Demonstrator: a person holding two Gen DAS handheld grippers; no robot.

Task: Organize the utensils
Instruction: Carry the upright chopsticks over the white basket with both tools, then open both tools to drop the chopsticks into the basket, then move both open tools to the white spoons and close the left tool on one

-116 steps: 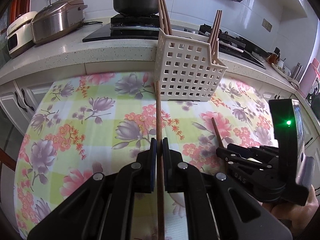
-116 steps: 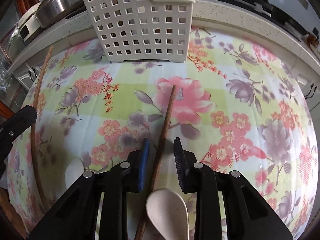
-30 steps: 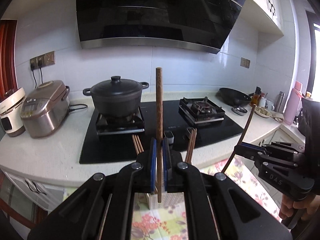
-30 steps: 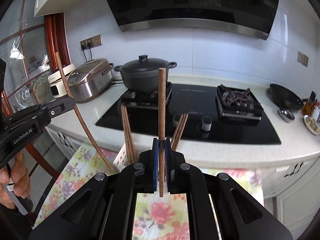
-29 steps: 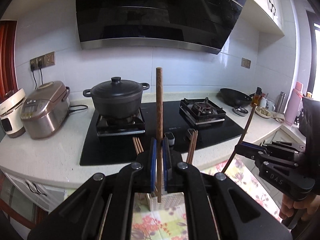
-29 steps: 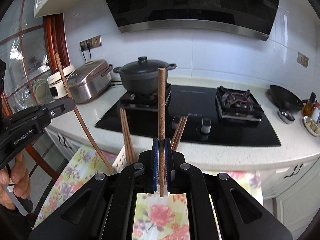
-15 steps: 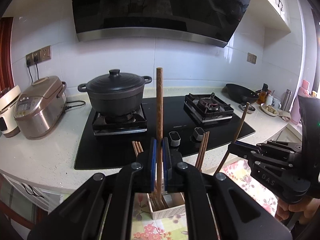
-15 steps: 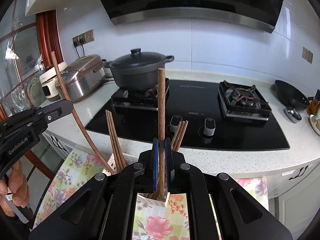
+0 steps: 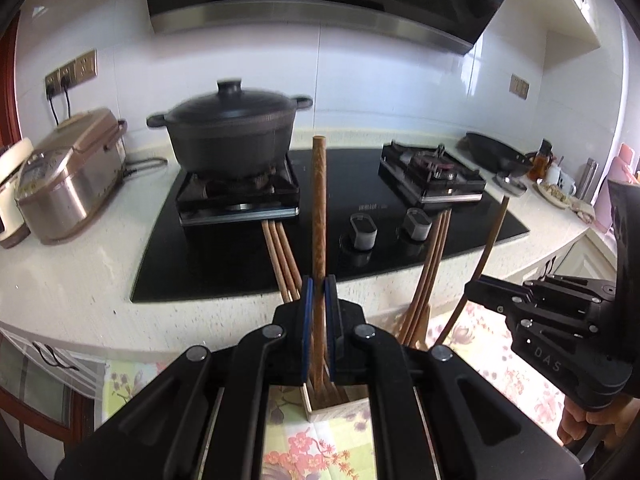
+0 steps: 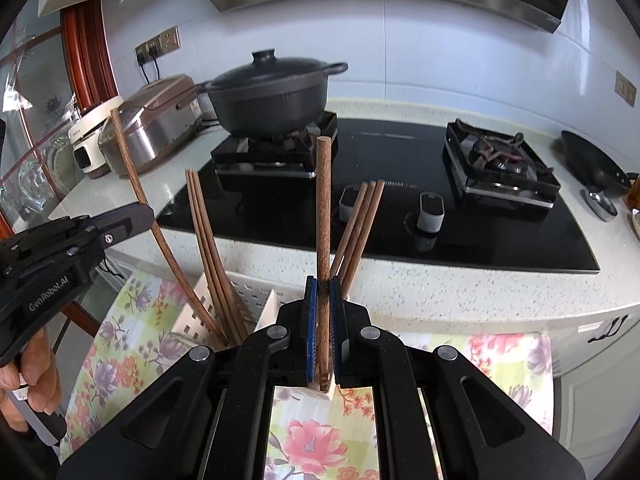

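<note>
Above a white perforated plastic utensil basket (image 10: 256, 296) on a table spread with a floral cloth (image 10: 132, 344), two hand-held black grippers each carried one long brown wooden chopstick upright. The left gripper (image 9: 319, 300) had its blue-padded jaws pinching its chopstick (image 9: 319, 216) at the lower part of the shaft, the tip reaching down into the basket (image 9: 340, 408) just below the jaws. The right gripper (image 10: 323, 300) had its jaws pressed shut on the second chopstick (image 10: 323, 208), whose lower end stood at the basket's near corner; whether it touched the basket could not be told.

Two bundles of matching chopsticks were standing in the basket: three leaning at the left (image 10: 204, 236), three leaning at the right (image 10: 360, 224). In the right wrist view the left gripper (image 10: 132, 216) entered from the left edge, a bare hand (image 10: 28, 376) wrapped around its handle. In the left wrist view the right gripper (image 9: 480, 292) showed at the right, its chopstick (image 9: 490, 248) slanting across the frame.

Behind the table ran a pale speckled stone counter (image 9: 80, 276) with a black glass gas hob (image 9: 360, 240), a black lidded casserole pot (image 9: 230, 132) on its left burner, a metallic rice cooker (image 9: 68, 172) at the left and a dark wok (image 9: 496, 156) at the far right.
</note>
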